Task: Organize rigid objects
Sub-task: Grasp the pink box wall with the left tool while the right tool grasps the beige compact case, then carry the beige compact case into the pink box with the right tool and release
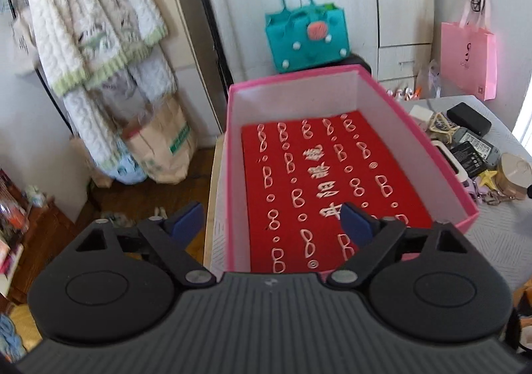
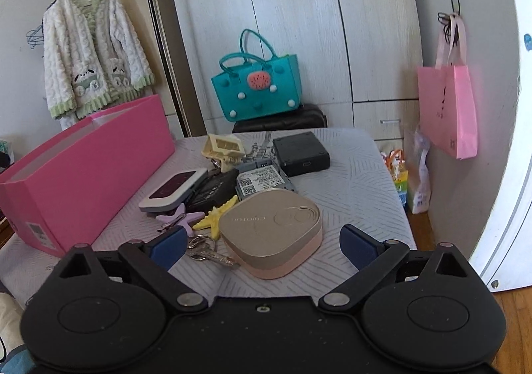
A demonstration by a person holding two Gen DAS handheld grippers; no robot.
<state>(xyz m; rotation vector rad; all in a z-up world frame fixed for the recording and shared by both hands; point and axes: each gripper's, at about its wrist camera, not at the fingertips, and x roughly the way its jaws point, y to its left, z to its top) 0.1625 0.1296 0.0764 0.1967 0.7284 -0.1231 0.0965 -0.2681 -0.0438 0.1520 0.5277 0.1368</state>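
Note:
A pink box (image 1: 429,148) with white inner walls and a red patterned sheet (image 1: 332,187) on its floor fills the left wrist view. My left gripper (image 1: 271,224) hovers open over its near left corner with nothing between the blue pads. In the right wrist view, my right gripper (image 2: 262,246) stands open just short of a gold and pink rounded tin (image 2: 271,231). Behind the tin lie keys (image 2: 206,249), a yellow starfish (image 2: 216,214), a purple starfish clip (image 2: 181,217), a white device (image 2: 173,189), a black box (image 2: 301,153) and a cream keychain (image 2: 222,148). The pink box (image 2: 83,171) stands to their left.
The things lie on a grey patterned cover (image 2: 359,187). A teal bag (image 2: 257,88) sits on a dark case behind it. A pink paper bag (image 2: 449,108) hangs at the right, a fluffy jacket (image 2: 93,58) at the left. Wardrobe doors (image 2: 299,25) close the back.

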